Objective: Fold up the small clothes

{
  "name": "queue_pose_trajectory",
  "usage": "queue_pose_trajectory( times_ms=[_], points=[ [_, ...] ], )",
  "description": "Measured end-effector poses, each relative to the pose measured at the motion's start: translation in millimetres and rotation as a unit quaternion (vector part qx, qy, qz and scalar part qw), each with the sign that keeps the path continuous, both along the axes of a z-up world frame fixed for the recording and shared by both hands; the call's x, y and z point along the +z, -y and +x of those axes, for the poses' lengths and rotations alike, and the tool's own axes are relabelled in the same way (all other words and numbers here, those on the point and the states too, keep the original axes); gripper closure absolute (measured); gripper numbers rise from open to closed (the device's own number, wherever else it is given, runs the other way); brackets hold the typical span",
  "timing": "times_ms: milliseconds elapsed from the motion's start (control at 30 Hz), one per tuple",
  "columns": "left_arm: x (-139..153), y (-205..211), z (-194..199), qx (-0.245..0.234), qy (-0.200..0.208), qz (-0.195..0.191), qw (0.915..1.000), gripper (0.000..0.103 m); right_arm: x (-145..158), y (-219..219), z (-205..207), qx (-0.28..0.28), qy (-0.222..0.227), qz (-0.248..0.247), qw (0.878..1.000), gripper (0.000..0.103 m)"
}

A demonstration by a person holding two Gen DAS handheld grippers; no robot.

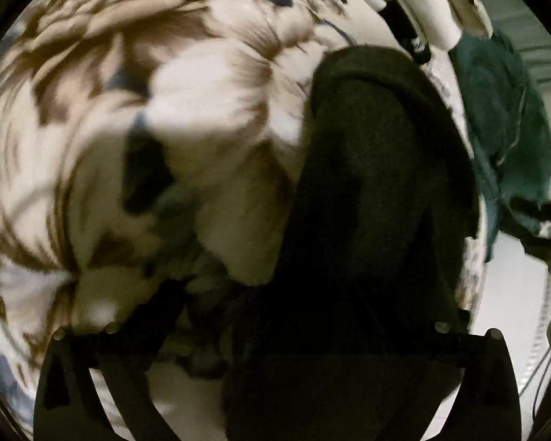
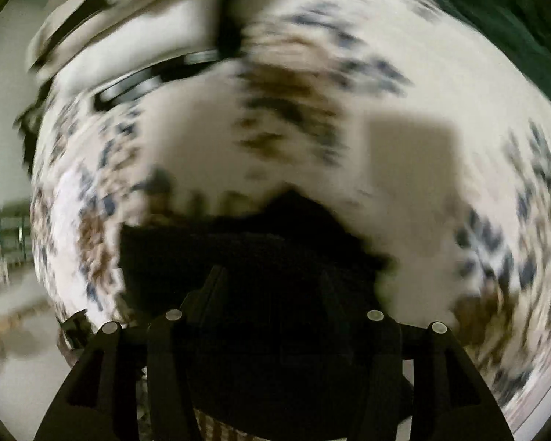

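Observation:
A dark, near-black garment lies on a cream bedspread with brown and blue flowers. In the left wrist view it runs from the upper middle down over my left gripper and hides the fingertips, so the jaw state does not show. In the right wrist view the same dark cloth is bunched between the fingers of my right gripper, which is shut on it, just above the bedspread. Both views are blurred by motion.
A teal green garment lies at the bed's right edge. Folded white cloth with dark stripes lies at the far side of the bed. Pale floor shows beyond the bed's edge.

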State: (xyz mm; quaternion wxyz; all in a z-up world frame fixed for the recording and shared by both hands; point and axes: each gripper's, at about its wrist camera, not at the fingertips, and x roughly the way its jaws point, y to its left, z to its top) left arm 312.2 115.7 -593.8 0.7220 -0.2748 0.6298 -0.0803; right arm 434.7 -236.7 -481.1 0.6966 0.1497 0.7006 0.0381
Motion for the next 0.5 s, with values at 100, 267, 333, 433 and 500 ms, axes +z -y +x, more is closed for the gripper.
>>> queue_pose_trajectory(
  times_ms=[100, 267, 333, 433, 500],
  points=[
    [0, -1, -3, 0.034, 0.002, 0.002, 0.9994, 0.000, -21, 30, -14, -0.030, -0.004, -0.001, 1.000, 0.048],
    [0, 0, -4, 0.063, -0.004, 0.008, 0.9980, 0.000, -56, 26, -16, 0.032, -0.030, 0.005, 0.999, 0.049],
    [7, 0, 1, 0.057, -0.014, 0.019, 0.9981, 0.000, -65, 18, -9, 0.048, -0.015, -0.012, 0.999, 0.057],
    [34, 3, 8, 0.052, 0.021, 0.053, 0.9970, 0.000, -70, 16, 9, 0.024, 0.014, -0.018, 0.999, 0.058],
    [46, 6, 18, 0.036, 0.039, 0.090, 0.9945, 0.000, -70, 11, 20, 0.029, 0.028, -0.030, 0.999, 0.058]
  ],
)
